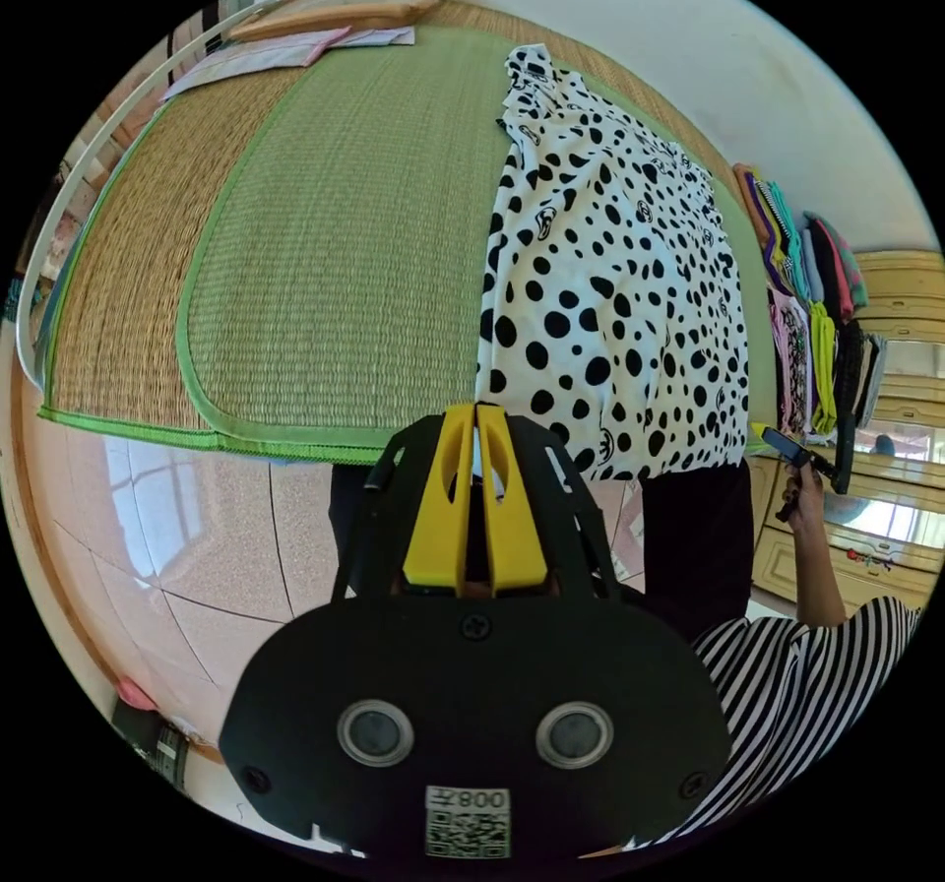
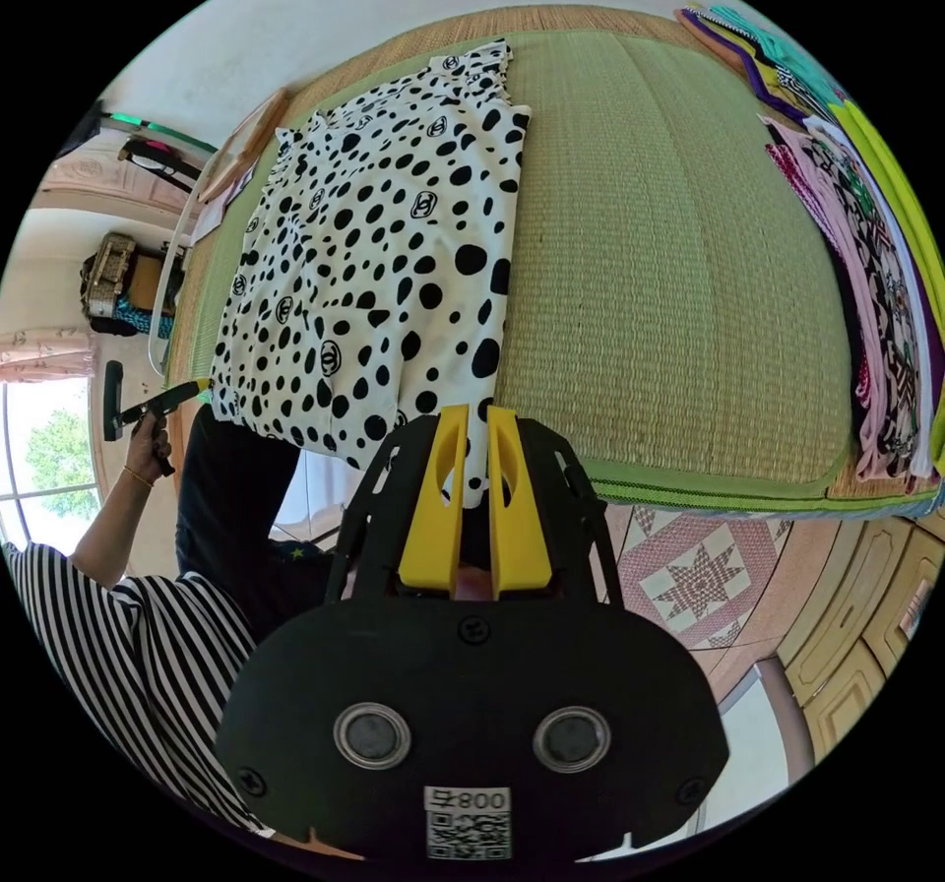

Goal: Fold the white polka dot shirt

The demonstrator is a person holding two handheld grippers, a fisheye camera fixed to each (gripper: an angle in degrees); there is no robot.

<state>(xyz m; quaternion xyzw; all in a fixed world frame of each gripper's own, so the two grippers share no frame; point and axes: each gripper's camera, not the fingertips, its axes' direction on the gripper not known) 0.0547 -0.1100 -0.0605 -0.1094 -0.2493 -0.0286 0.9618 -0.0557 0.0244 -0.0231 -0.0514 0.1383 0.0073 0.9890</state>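
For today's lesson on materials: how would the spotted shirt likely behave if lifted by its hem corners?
The shirt would probably sag between the corners: its hem already droops over the mat edge. It looks thin and light. Both grippers pinch it easily.

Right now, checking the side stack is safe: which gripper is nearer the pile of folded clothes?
Right. The right gripper holds the shirt corner facing the pile; the left gripper holds the far corner.

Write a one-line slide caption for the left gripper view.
Left gripper pinches the hem corner of the polka dot shirt spread on the green mat, right gripper at the opposite corner.
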